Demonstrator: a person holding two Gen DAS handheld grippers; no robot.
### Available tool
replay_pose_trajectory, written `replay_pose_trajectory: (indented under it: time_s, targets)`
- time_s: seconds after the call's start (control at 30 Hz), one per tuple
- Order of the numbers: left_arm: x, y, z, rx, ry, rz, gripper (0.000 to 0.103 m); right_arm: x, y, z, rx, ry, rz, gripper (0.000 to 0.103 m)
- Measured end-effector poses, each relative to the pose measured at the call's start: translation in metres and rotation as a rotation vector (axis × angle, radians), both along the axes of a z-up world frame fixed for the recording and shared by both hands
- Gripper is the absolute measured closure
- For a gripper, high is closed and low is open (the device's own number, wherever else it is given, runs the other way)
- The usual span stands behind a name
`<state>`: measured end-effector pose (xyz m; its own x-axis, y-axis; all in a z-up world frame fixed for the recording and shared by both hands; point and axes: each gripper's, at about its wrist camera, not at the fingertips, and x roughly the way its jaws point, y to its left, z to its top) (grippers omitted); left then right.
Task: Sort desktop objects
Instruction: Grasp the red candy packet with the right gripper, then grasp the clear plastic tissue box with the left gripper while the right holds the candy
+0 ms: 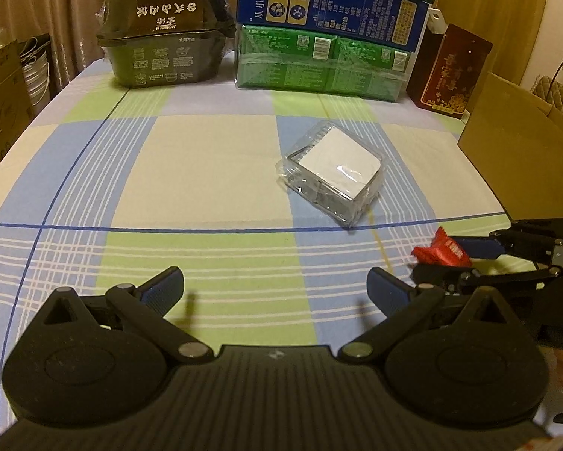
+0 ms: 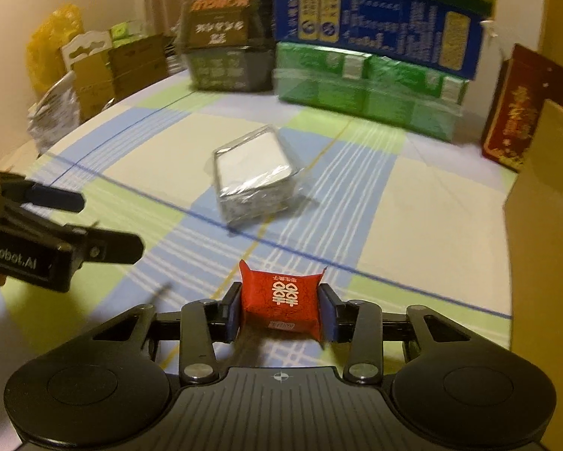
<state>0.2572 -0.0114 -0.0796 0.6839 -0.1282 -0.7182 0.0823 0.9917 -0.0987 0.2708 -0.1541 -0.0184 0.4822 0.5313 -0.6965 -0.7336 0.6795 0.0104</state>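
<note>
My right gripper is shut on a small red candy packet and holds it above the checked tablecloth. In the left wrist view the right gripper shows at the right with the red packet between its fingers. My left gripper is open and empty, low over the cloth; it also shows in the right wrist view at the left. A clear plastic box with a white top lies on the cloth ahead of both grippers, seen also in the right wrist view.
At the back stand a black food box, a green pack with a blue carton on it, and a dark red box. A cardboard box stands at the right. Boxes and bags lie beyond the left edge.
</note>
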Motion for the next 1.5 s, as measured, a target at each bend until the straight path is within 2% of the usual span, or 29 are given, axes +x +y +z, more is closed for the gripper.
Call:
replay_pose_trajectory:
  time_s: [0.23,0.4,0.9,1.13,1.33,1.4,1.5]
  targets:
    - [0.012,-0.005,0.001,0.011,-0.051,-0.052,0.001,0.015,-0.004,0.016,0.029,-0.075,-0.112,0.064]
    - [0.03,-0.017,-0.005,0.044,-0.08,-0.14,0.002,0.034,-0.003,0.014,0.034,-0.068,-0.174,0.064]
    - [0.077,-0.032,-0.019,0.042,-0.182,-0.297,0.002,0.058,0.002,0.004,0.026,-0.052,-0.205,0.064]
    - [0.087,-0.043,-0.027,0.084,-0.191,-0.355,0.002,0.059,0.002,0.001,0.013,-0.053,-0.212,0.064]
    - [0.093,-0.042,-0.031,0.053,-0.163,-0.347,0.015,0.059,0.002,0.0,0.011,-0.048,-0.213,0.064]
    - [0.092,-0.04,-0.029,0.037,-0.17,-0.341,0.024,0.058,0.002,-0.001,0.008,-0.048,-0.213,0.064]
    - [0.089,-0.041,-0.028,0.03,-0.172,-0.325,0.031,0.057,0.002,-0.001,0.006,-0.048,-0.214,0.064]
